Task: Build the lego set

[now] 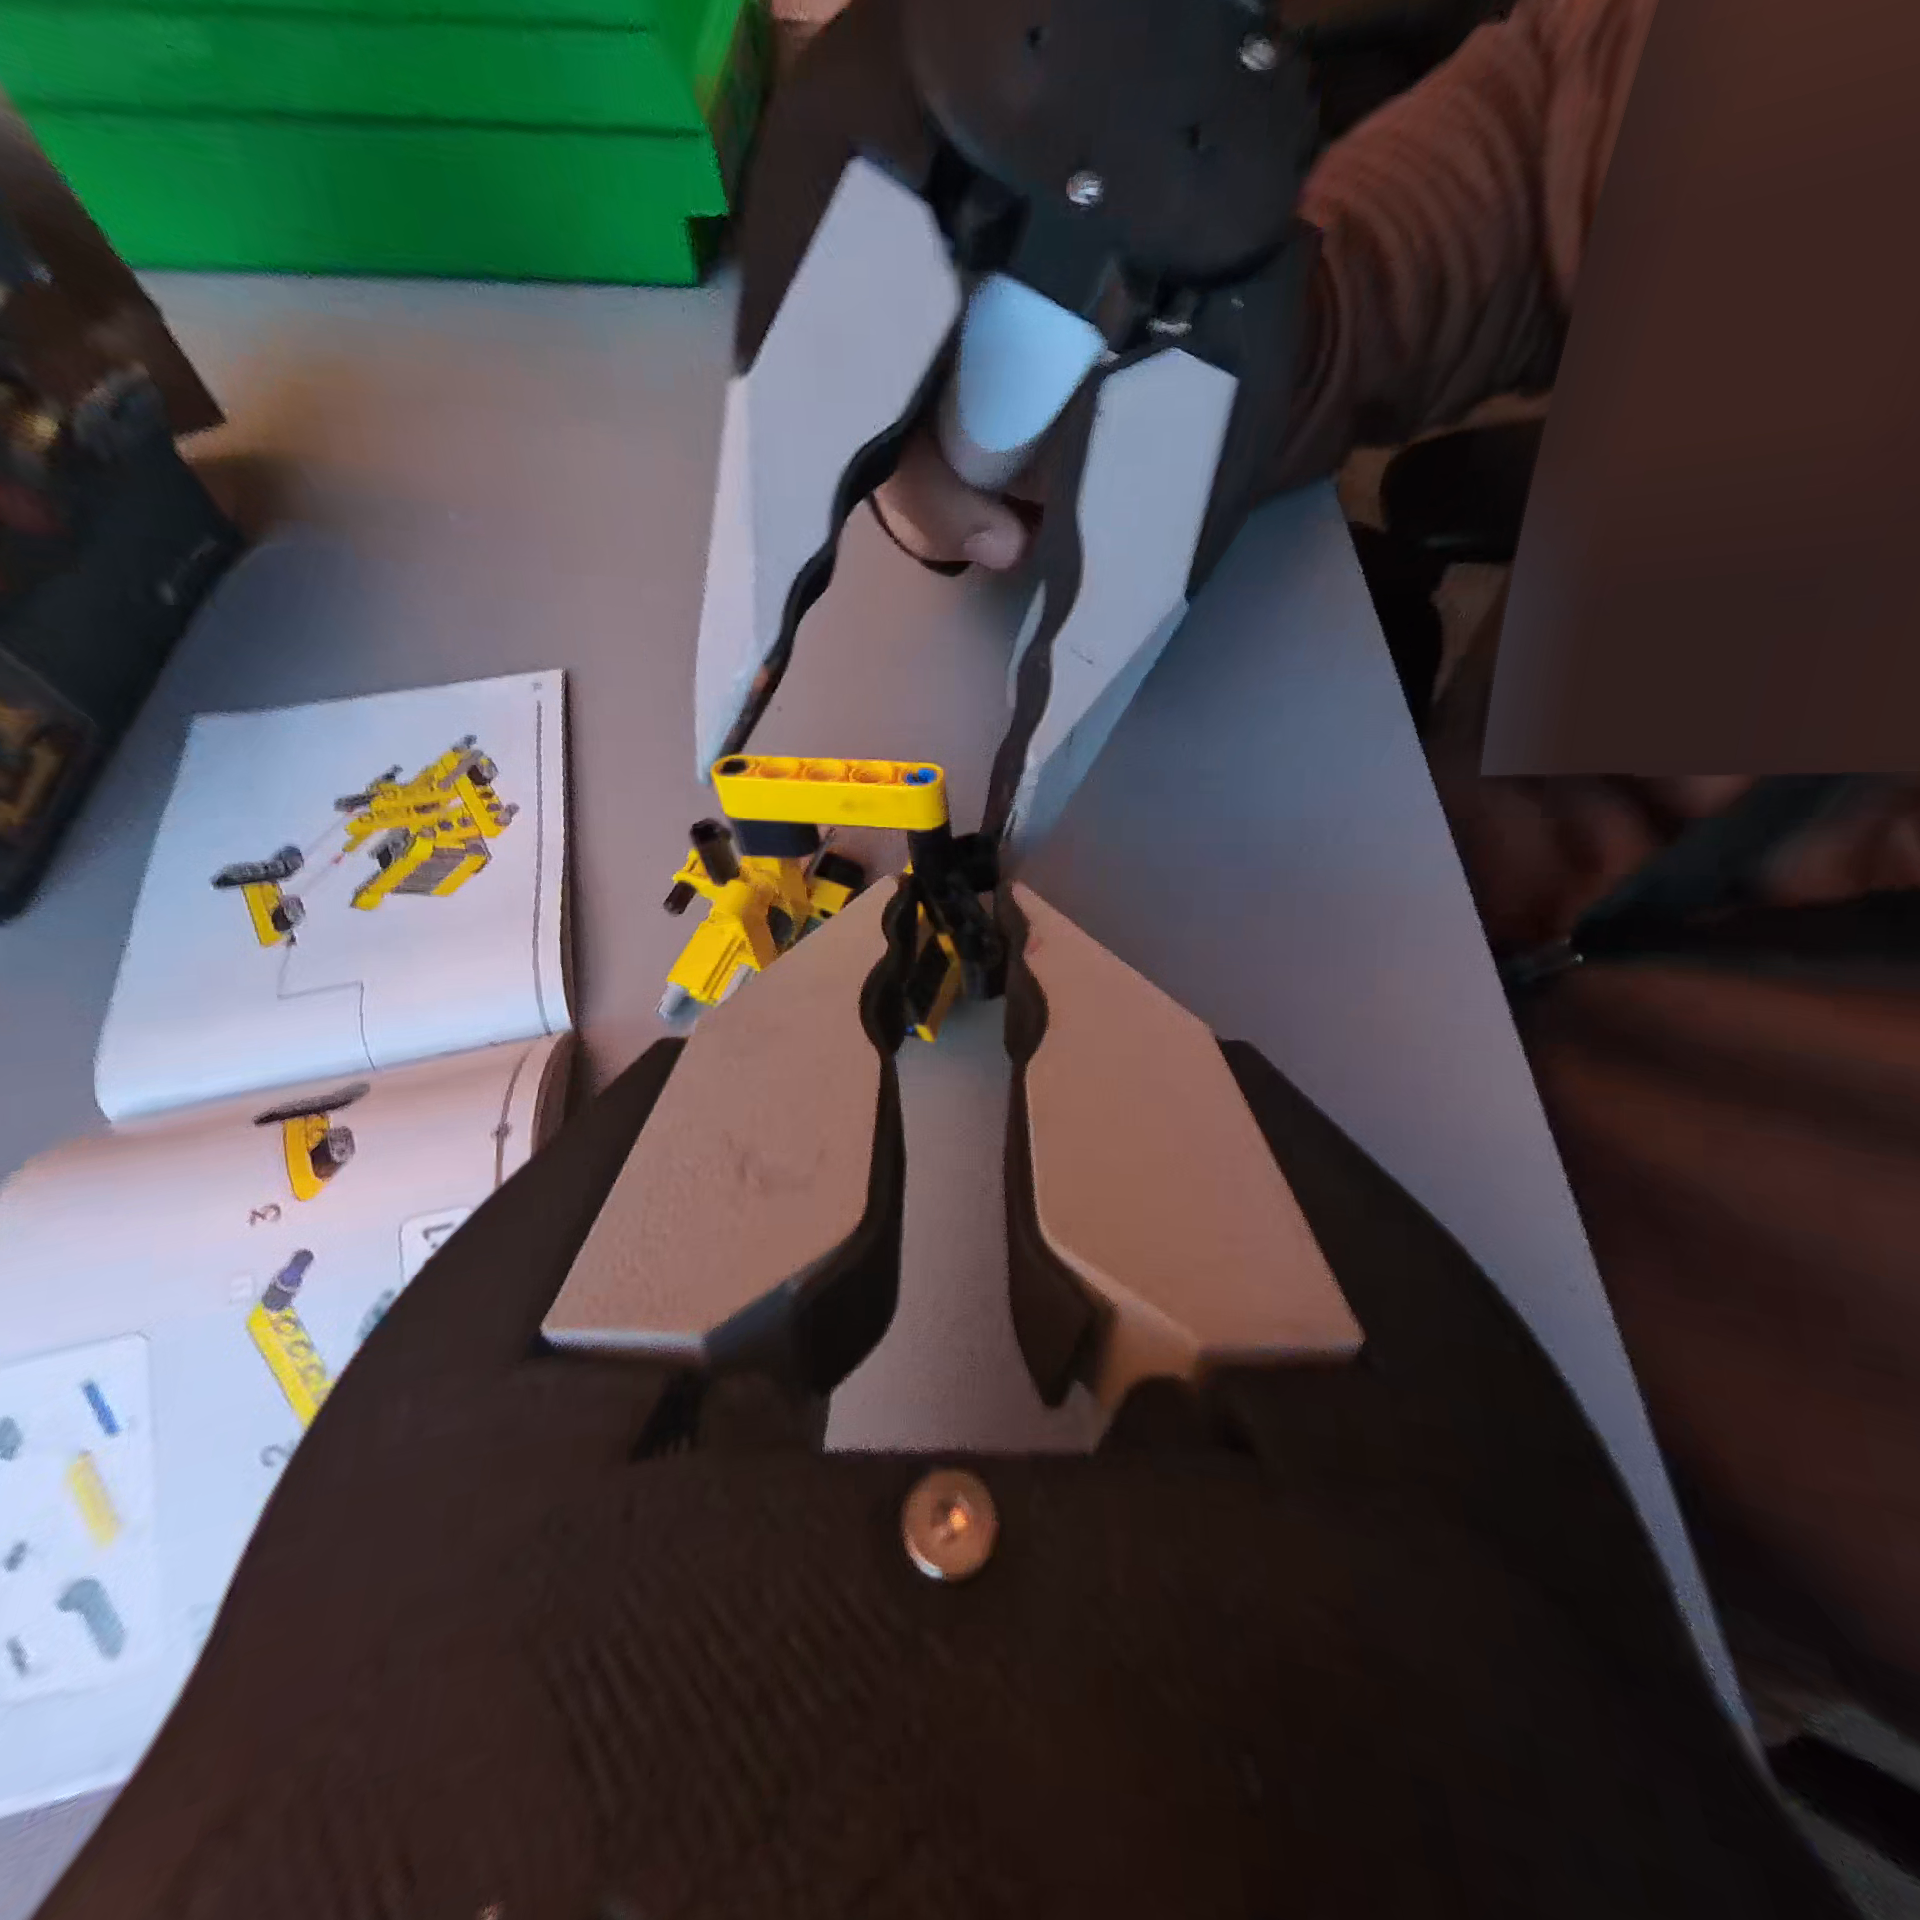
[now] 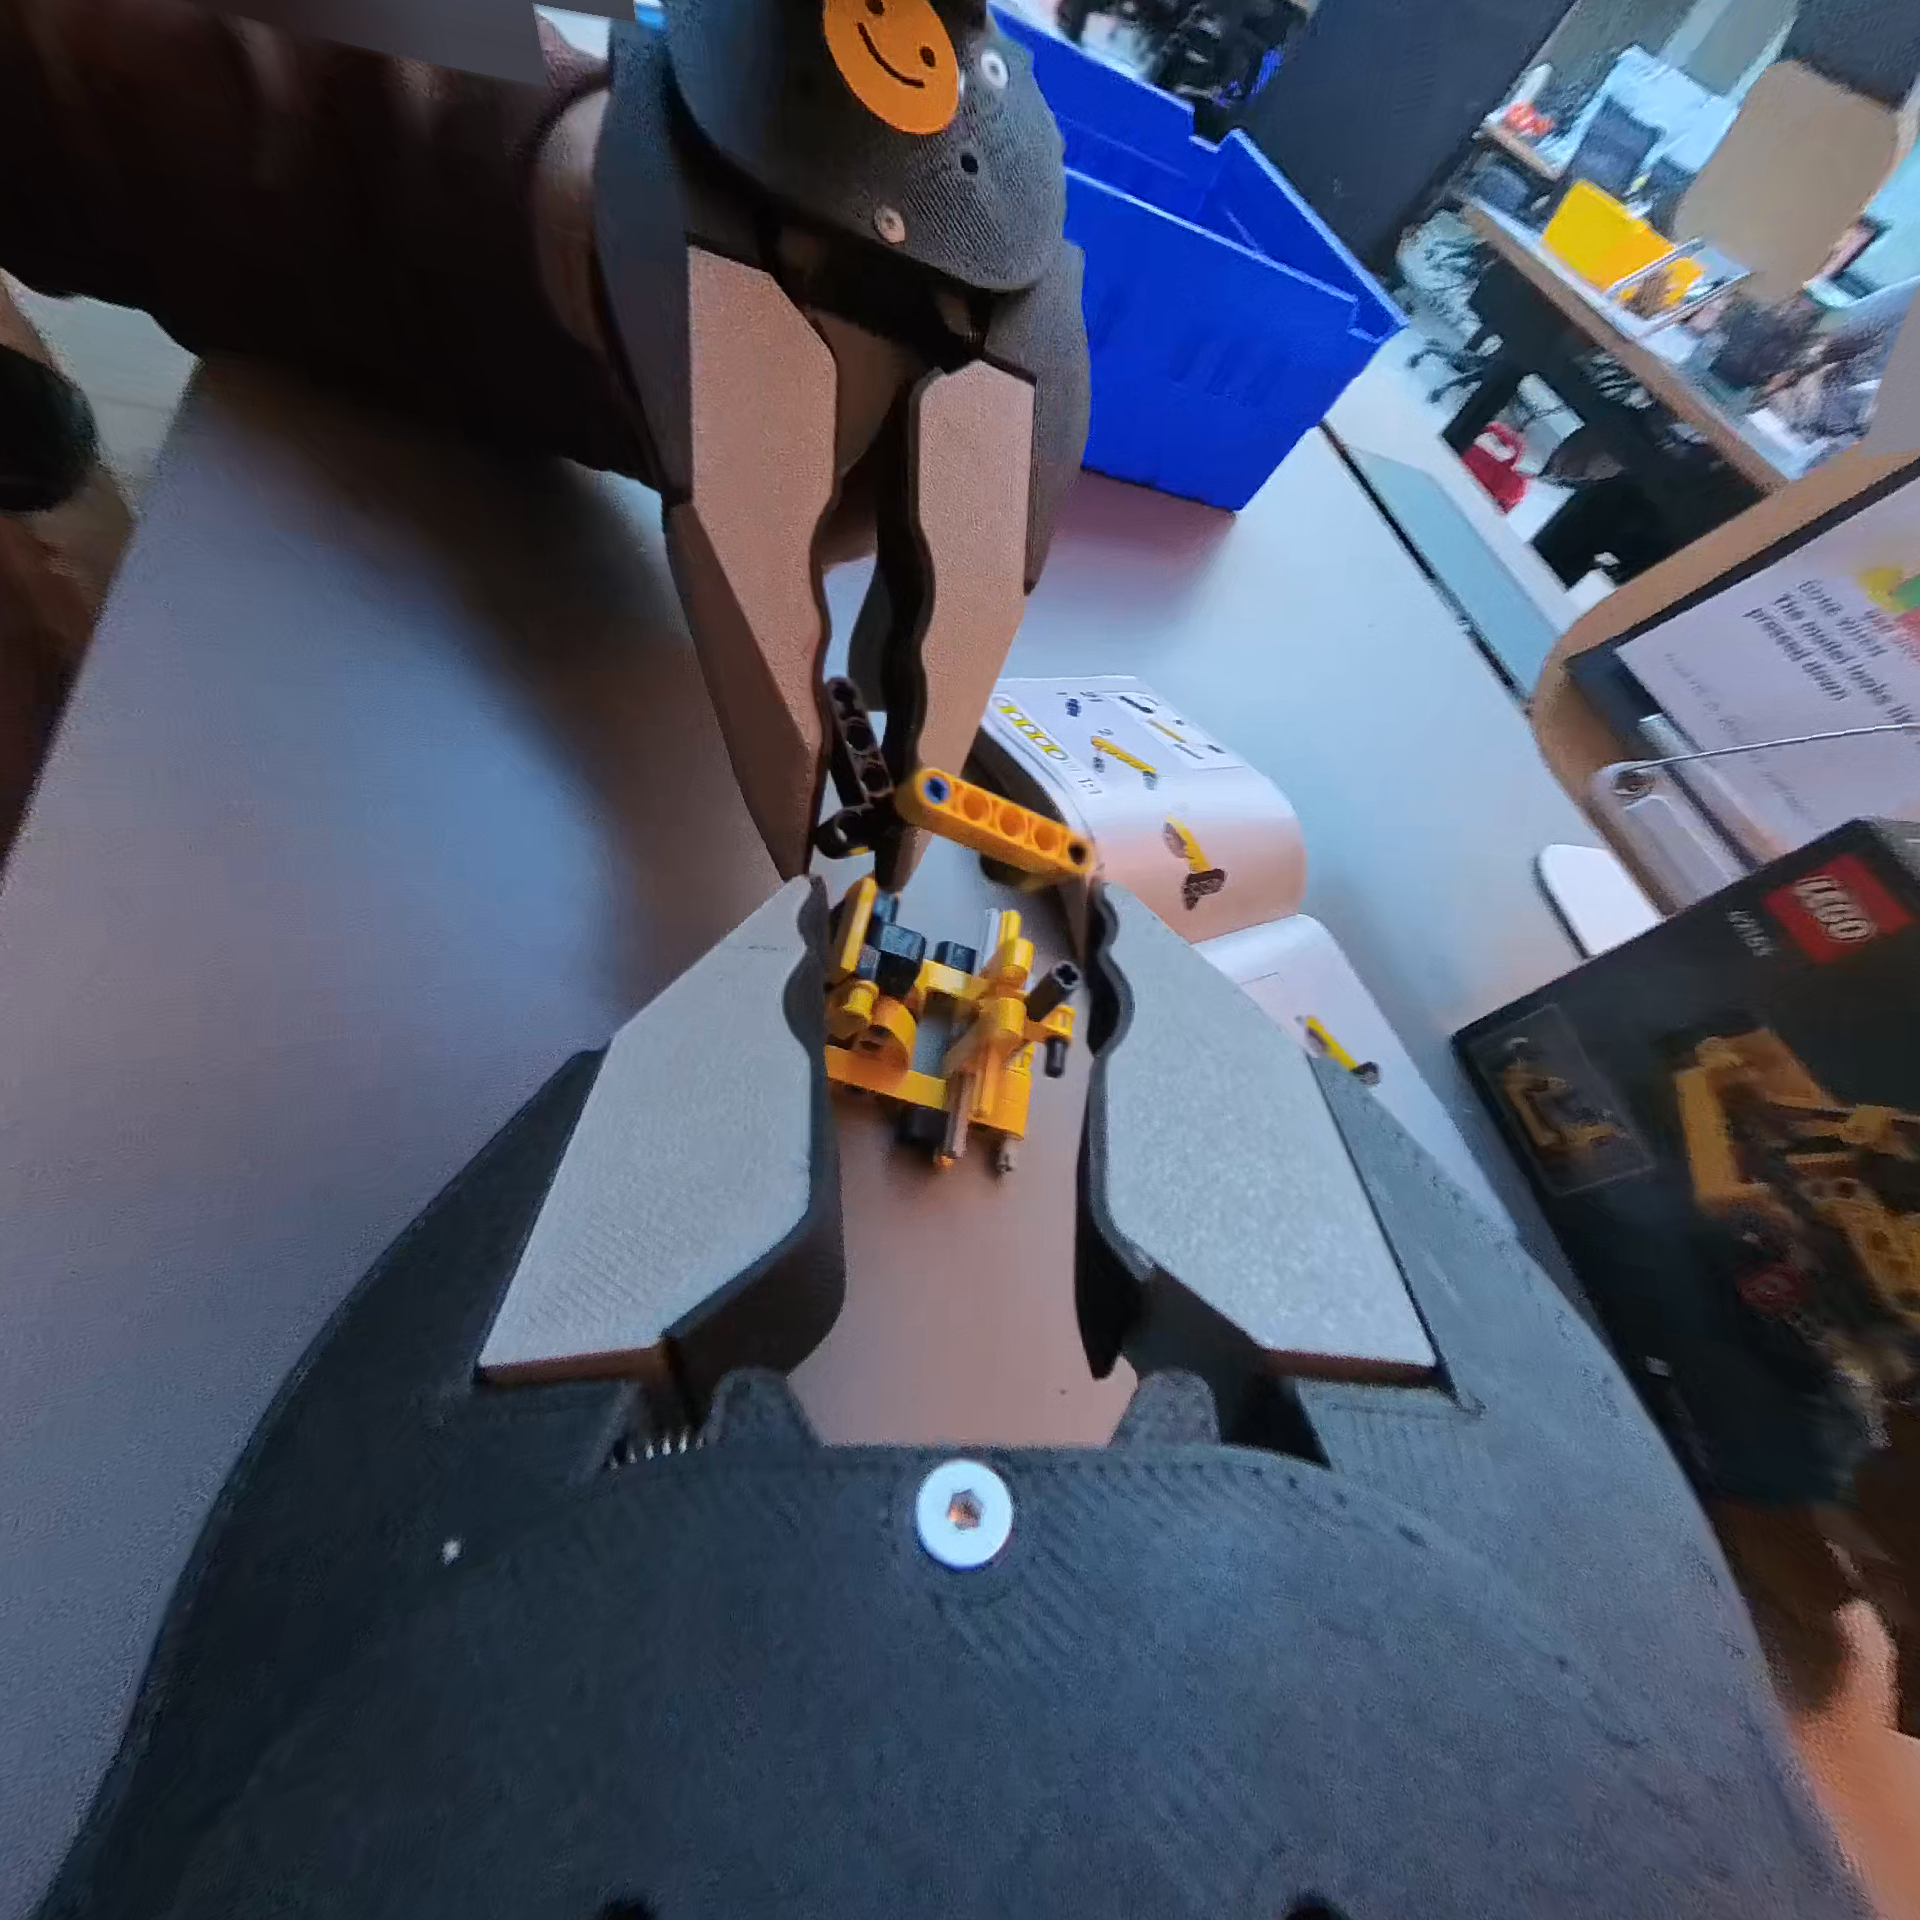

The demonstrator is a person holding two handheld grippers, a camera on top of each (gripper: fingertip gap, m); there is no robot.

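My left gripper [image 1: 951, 914] is shut on a black beam [image 1: 951, 940] with a yellow beam [image 1: 831, 795] pinned to its upper end. In the right wrist view the left gripper [image 2: 852, 862] comes down from above, holding the same black beam [image 2: 857, 769] and yellow beam [image 2: 992, 821]. A part-built yellow and black model [image 2: 935, 1023] lies on the grey table [image 2: 416, 779], just below the held piece. My right gripper [image 2: 956, 914] is open, its fingers on either side of the model and not closed on it. The model [image 1: 743, 920] and the right gripper [image 1: 868, 800] also show in the left wrist view.
An open instruction booklet [image 1: 343, 883] lies left of the model and shows in the right wrist view [image 2: 1143, 790]. Green bins [image 1: 364, 135] stand at the back. A blue bin [image 2: 1195, 312] and the black set box [image 2: 1714, 1143] are nearby. The table edge [image 1: 1455, 831] runs close on the right.
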